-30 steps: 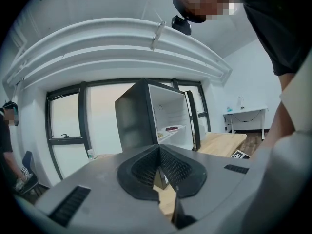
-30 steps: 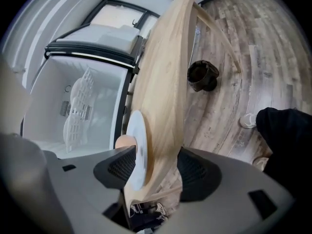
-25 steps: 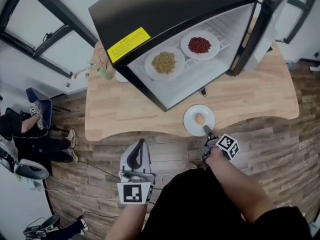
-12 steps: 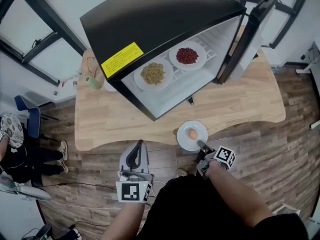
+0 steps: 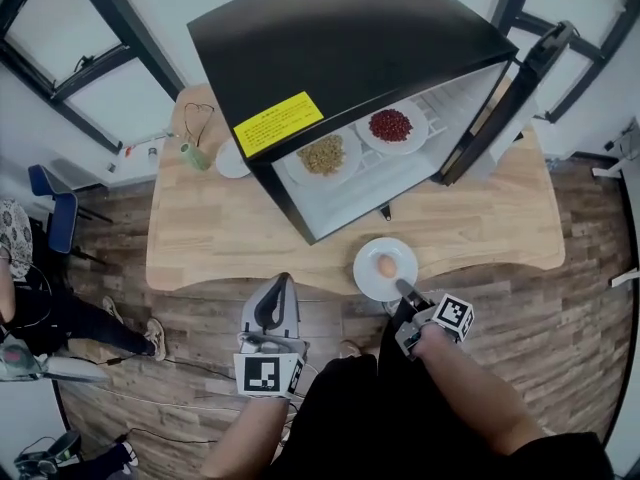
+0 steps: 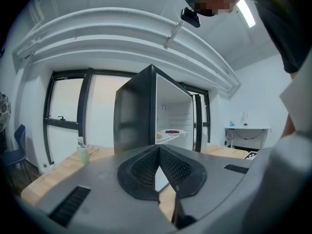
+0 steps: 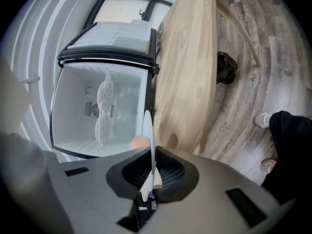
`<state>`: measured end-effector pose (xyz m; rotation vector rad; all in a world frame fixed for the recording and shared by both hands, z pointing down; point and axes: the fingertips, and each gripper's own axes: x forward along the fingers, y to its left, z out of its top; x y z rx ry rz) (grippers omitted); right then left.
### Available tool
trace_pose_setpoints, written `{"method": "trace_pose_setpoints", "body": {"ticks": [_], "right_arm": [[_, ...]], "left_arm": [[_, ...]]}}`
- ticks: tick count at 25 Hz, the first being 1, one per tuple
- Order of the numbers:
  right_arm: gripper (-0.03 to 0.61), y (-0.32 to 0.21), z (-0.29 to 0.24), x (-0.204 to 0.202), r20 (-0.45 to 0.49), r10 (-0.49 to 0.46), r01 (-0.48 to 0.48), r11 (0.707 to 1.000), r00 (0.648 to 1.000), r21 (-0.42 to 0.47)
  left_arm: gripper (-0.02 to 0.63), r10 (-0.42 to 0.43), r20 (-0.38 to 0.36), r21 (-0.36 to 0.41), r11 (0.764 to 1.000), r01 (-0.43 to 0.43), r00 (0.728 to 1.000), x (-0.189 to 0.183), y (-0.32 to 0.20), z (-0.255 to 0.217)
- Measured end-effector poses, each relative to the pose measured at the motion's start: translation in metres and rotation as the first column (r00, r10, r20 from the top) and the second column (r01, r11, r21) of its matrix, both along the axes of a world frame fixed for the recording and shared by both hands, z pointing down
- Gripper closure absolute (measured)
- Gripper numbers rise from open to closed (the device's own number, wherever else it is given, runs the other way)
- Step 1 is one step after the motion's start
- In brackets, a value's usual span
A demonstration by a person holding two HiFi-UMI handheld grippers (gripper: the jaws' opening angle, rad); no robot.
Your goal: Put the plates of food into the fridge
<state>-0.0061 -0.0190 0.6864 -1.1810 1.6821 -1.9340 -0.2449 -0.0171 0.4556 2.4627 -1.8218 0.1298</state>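
The black fridge (image 5: 350,58) stood open on the wooden counter (image 5: 220,238), with a plate of brownish food (image 5: 323,155) and a plate of red food (image 5: 391,125) side by side on its wire shelf. A third plate (image 5: 372,278), carrying an egg (image 5: 386,265), sat at the counter's near edge. The right tool (image 5: 405,290) was clamped on its rim. The left tool (image 5: 280,286) hung below the counter edge, pads together on nothing.
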Motion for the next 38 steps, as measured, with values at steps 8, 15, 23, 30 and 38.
{"method": "trace_pose_setpoints", "body": {"ticks": [8, 15, 23, 30, 38], "right_arm": [[0.538, -0.026, -0.019, 0.003, -0.02, -0.06, 0.06, 0.998, 0.998, 0.027], [0.538, -0.055, -0.032, 0.003, -0.042, -0.125, 0.127, 0.991, 0.991, 0.051], [0.538, -0.101, -0.052, 0.002, -0.048, -0.174, 0.179, 0.978, 0.984, 0.108], [0.538, -0.135, -0.053, -0.011, -0.059, -0.259, 0.264, 0.957, 0.964, 0.118], [0.538, -0.17, -0.05, -0.036, -0.081, -0.361, 0.368, 0.923, 0.929, 0.115]], "left_arm": [[0.611, -0.045, -0.005, 0.021, 0.999, 0.045, 0.999, 0.004, -0.009, -0.011], [0.61, -0.11, 0.001, 0.041, 0.993, 0.11, 0.994, 0.004, -0.015, -0.024], [0.61, -0.193, 0.002, 0.036, 0.98, 0.193, 0.981, 0.007, -0.026, -0.033], [0.61, -0.267, 0.015, 0.043, 0.963, 0.266, 0.964, 0.003, -0.042, -0.037], [0.61, -0.349, 0.038, 0.047, 0.937, 0.347, 0.936, -0.004, -0.058, -0.035]]}}
